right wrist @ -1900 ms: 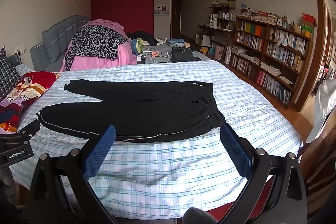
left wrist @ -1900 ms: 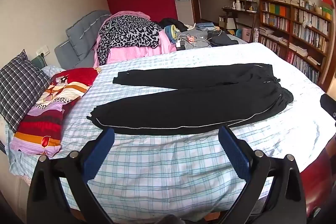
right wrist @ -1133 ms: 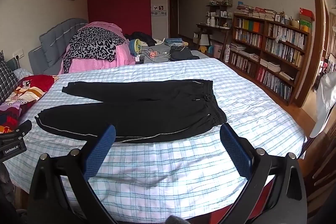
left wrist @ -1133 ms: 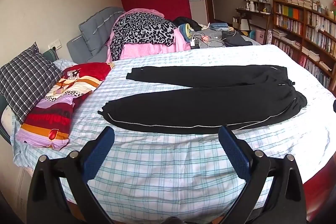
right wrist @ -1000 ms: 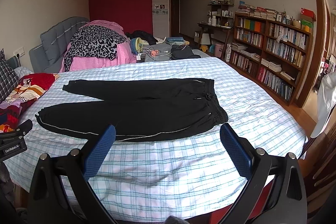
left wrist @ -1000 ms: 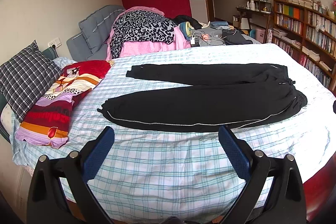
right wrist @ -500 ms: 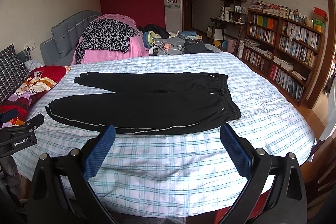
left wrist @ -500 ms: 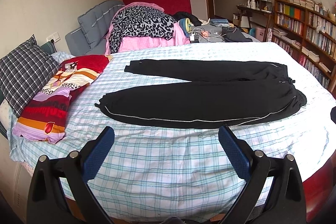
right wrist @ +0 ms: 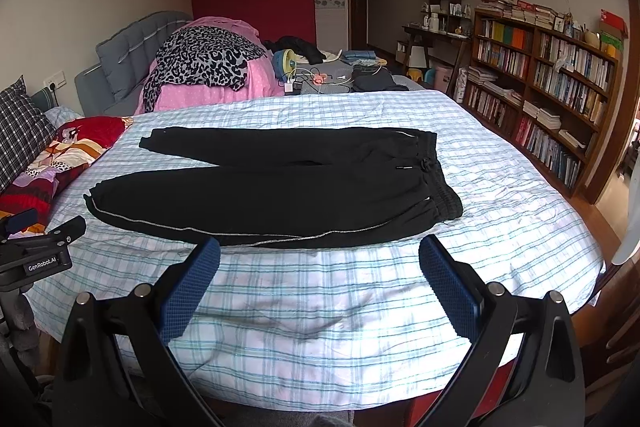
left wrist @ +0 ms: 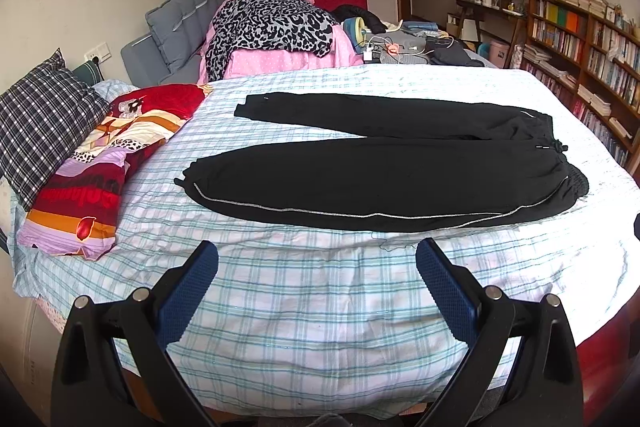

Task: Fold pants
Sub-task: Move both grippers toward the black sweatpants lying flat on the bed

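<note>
Black pants (left wrist: 380, 171) (right wrist: 272, 195) lie spread flat on the checked bedsheet, legs pointing left, waistband at the right, a thin silver stripe along the near leg. My left gripper (left wrist: 316, 267) hovers open over the sheet just in front of the near leg, holding nothing. My right gripper (right wrist: 318, 263) is also open and empty, its blue pads (right wrist: 192, 283) short of the near edge of the pants. The left gripper's body (right wrist: 36, 251) shows at the left edge of the right wrist view.
The bed (left wrist: 320, 307) has a checked pillow (left wrist: 40, 123) and a folded red patterned quilt (left wrist: 100, 163) at the left. A pink bedding heap with a leopard-print cloth (left wrist: 272, 27) sits behind. Bookshelves (right wrist: 552, 99) line the right wall.
Both grippers have moved a little closer to the bed and turned slightly, so the pants look larger. The pants have not moved. Both grippers stay open.
</note>
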Available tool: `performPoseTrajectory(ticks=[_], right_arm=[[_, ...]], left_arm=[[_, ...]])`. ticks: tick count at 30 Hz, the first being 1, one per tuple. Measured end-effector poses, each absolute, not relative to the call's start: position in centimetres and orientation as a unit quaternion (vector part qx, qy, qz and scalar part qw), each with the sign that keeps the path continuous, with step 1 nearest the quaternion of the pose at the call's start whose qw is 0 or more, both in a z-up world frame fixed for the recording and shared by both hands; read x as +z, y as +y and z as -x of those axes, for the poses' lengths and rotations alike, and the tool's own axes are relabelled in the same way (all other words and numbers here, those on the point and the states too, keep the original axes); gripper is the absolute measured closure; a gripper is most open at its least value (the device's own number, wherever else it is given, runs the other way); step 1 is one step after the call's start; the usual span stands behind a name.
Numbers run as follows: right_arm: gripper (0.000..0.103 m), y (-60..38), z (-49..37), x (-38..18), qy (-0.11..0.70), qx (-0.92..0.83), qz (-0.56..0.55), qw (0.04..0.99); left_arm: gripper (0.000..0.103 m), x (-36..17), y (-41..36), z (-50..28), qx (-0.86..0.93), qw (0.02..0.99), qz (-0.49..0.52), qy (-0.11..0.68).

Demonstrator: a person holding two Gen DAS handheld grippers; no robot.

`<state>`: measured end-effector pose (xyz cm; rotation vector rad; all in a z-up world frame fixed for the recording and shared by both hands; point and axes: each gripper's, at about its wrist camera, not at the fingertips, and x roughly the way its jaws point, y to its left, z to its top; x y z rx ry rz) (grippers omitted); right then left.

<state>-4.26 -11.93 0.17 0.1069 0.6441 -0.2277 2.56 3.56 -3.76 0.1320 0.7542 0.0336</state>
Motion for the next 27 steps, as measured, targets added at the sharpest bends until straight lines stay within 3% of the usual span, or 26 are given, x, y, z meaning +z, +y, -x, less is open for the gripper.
performPoseTrajectory(ticks=[17, 27], right_arm=[[0.002, -12.1, 3.5, 0.7, 0.31, -0.119, -0.051, 0.942], [0.002, -15.0, -2.5, 0.2, 0.315, -0.137, -0.048, 0.938]], left_arm=[[0.005, -3.7, 4.3, -4.3, 0.028, 0.929, -0.072, 0.362], [0.005, -3.7, 7.3, -9.8, 0.072, 0.925, -0.061, 0.368]])
